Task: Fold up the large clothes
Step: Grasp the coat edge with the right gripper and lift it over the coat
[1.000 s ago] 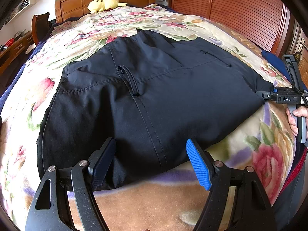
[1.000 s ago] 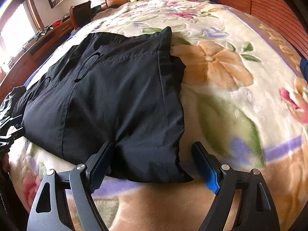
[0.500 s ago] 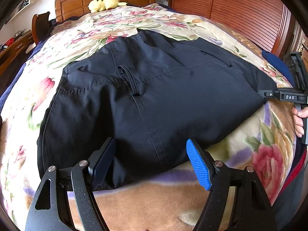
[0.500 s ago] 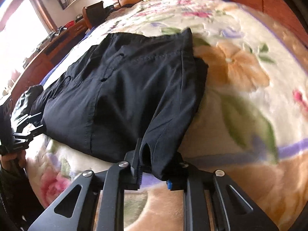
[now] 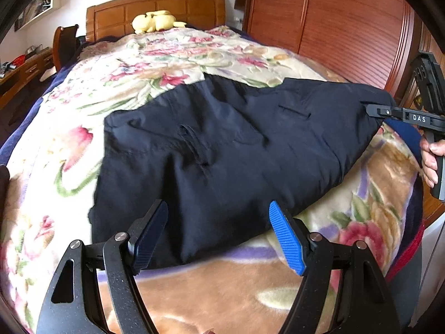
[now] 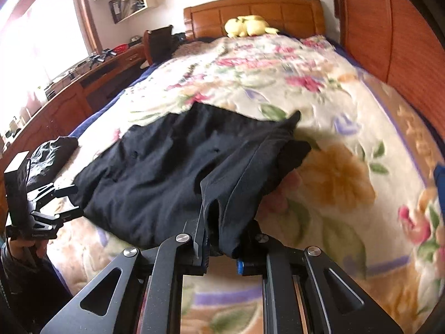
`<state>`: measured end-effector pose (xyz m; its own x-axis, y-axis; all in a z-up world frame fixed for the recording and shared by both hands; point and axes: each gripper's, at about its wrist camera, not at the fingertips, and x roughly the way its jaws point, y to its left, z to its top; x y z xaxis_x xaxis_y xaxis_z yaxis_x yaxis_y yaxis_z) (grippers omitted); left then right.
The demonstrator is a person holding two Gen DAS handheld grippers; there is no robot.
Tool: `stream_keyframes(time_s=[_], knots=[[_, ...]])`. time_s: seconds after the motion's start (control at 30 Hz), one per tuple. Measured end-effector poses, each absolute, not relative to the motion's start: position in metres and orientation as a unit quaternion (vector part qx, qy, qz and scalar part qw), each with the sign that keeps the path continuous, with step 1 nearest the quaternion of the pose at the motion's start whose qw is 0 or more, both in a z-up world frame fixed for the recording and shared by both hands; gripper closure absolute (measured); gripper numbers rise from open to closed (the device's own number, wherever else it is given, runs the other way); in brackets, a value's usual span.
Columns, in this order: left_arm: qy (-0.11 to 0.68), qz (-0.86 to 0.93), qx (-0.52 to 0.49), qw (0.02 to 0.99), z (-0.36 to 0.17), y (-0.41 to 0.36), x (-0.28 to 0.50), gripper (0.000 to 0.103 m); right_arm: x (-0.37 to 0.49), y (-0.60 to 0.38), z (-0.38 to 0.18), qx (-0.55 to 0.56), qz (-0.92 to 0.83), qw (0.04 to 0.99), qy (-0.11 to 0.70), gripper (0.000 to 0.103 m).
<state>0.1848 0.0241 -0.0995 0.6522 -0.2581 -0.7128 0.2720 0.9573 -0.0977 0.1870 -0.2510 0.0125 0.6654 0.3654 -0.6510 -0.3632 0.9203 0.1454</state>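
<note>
The black trousers point(image 5: 222, 150) lay on the bed point(image 5: 167, 64), not yet folded: the right claw point(image 6: 219, 247) was closing on their corner, while the left claw point(image 5: 219, 236) stood wide open over their near edge, empty.

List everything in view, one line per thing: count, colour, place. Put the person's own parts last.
trousers: one, black, spread on the blanket, one corner lifted
floral blanket: one, cream with flowers, covering the bed
plush toy: one, yellow, by the headboard
headboard: one, brown wood, far end
wardrobe: one, reddish wood, beside the bed
dark garment: one, black, blanket's edge
left gripper: one, black, open over the trousers
right gripper: one, black, closing on the trouser corner
hand: one, holding the right gripper's handle
</note>
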Motion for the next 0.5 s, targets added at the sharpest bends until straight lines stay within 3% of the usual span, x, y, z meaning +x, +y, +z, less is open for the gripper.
stream_keyframes(time_s=[0.5], knots=[[0.352, -0.099, -0.033, 0.930, -0.080, 0.108, 0.154, 0.027, 0.180, -0.119, 0.074, -0.097, 0.290, 0.907, 0.290, 0.091]])
